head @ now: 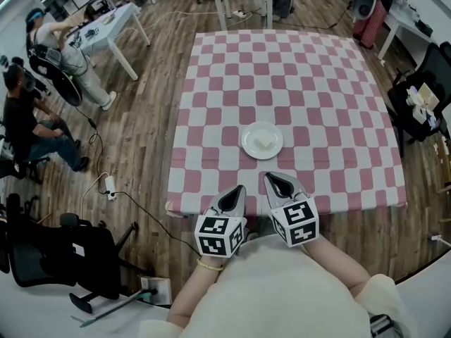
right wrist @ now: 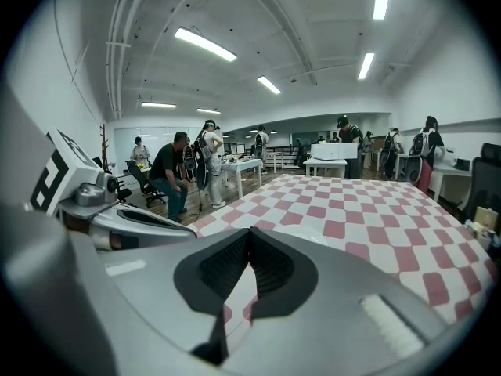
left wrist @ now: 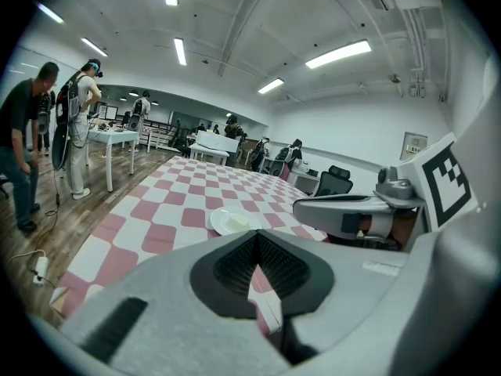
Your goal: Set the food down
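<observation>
— White plate [head: 251, 148], pale food [head: 264, 143] on it, is seen on the table [head: 338, 83], at twelve o'clock from the left gripper [head: 237, 191] and right gripper [head: 272, 180].
— Both are clenched shut, nothing held. The food is judged light, soft, crumbly; its sides should be pinched gently.

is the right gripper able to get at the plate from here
Probably yes. The right gripper sits at the near edge of the checked cloth, just short of the plate, with nothing between them. Its jaws are shut and empty, so they would have to open first.
</observation>
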Tool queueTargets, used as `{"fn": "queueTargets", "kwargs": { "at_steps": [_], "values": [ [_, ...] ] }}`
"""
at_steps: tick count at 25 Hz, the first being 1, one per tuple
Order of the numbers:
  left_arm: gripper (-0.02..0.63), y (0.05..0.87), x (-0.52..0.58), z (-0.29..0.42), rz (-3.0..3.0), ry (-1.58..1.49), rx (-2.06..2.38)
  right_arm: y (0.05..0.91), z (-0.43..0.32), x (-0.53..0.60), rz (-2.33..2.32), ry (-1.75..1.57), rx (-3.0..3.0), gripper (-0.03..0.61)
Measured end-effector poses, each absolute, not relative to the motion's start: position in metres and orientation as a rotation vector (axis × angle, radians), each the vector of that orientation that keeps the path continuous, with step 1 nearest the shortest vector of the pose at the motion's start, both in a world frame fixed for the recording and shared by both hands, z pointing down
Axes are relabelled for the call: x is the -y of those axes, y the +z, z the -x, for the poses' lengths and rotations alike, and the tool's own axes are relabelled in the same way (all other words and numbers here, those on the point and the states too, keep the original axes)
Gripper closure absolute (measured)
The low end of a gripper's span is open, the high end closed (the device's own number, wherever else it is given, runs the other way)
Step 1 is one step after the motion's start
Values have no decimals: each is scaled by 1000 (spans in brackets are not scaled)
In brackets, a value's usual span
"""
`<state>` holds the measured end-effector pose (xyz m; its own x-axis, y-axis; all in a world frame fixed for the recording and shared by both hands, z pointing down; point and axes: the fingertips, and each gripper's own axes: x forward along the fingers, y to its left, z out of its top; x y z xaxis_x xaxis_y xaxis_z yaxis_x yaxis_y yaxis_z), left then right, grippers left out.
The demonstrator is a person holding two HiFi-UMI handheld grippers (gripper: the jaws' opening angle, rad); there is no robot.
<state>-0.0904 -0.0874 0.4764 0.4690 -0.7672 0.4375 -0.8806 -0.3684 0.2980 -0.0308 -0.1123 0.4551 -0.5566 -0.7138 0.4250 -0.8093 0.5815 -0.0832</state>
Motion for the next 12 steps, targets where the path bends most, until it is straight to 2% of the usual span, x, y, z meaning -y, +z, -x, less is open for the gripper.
{"fn": "queueTargets", "kwargs": {
  "at_steps": [12],
  "values": [
    [614, 476, 88, 89, -2234, 298, 1360, 459, 31, 110, -1229, 417, 2477, 574]
  ]
}}
